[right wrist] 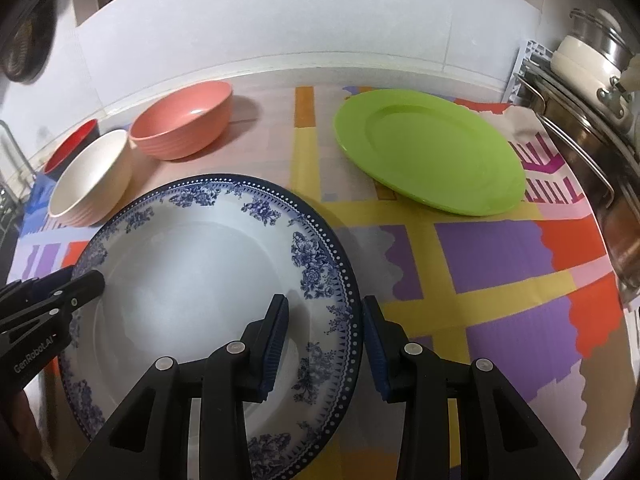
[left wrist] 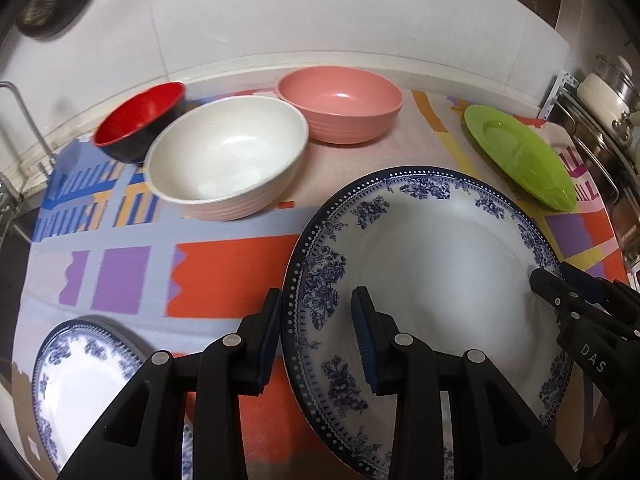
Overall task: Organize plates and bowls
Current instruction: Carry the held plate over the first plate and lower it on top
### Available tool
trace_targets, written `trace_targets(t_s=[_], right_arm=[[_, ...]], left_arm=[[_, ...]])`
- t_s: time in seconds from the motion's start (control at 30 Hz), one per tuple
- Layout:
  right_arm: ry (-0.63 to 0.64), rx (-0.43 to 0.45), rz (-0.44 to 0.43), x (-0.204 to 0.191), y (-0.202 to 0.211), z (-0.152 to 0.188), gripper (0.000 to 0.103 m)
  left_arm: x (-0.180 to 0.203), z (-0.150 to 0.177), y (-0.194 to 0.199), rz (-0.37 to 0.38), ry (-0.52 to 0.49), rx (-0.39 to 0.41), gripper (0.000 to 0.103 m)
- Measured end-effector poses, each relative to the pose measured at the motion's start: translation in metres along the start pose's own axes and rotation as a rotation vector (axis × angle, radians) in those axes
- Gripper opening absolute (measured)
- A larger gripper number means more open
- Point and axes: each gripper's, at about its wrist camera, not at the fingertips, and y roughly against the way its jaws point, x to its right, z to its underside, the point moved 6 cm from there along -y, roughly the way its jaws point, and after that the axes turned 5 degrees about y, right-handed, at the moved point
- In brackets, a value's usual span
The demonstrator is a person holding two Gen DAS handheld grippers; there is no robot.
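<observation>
Left gripper point(left wrist: 316, 336) straddles the near-left rim of a blue-and-white floral plate point(left wrist: 432, 280), one finger outside, one over the plate's face. Right gripper point(left wrist: 548, 280) clamps the plate's right rim. Behind: white bowl point(left wrist: 228, 160), red bowl point(left wrist: 140, 120) (black outside), pink bowl point(left wrist: 340, 100), green plate point(left wrist: 520, 160). Second floral plate point(left wrist: 76, 376) lower left, on the patterned counter point(left wrist: 224, 272) mat.

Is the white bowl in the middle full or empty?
Empty. The white bowl shows only its bare glossy inside down to the bottom in the left wrist view.
</observation>
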Motion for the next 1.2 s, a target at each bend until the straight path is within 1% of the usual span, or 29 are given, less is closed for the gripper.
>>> trace_targets(t_s=[0.23, 0.43, 0.9, 1.2], right_arm=[[0.046, 0.019, -0.038, -0.026, 0.019, 0.002, 0.038], [0.103, 0.029, -0.085, -0.056, 0.033, 0.003, 0.038], [0.249, 0.032, -0.175, -0.147, 0.057, 0.017, 0.038], [0.323, 0.027, -0.234, -0.201, 0.063, 0.023, 0.038]], left_arm=[[-0.026, 0.012, 0.028, -0.041, 0.038, 0.043, 0.035], [-0.065, 0.028, 0.054, -0.093, 0.093, 0.080, 0.035], [-0.150, 0.067, 0.096, -0.186, 0.225, 0.101, 0.035], [-0.201, 0.091, 0.115, -0.250, 0.300, 0.089, 0.035]])
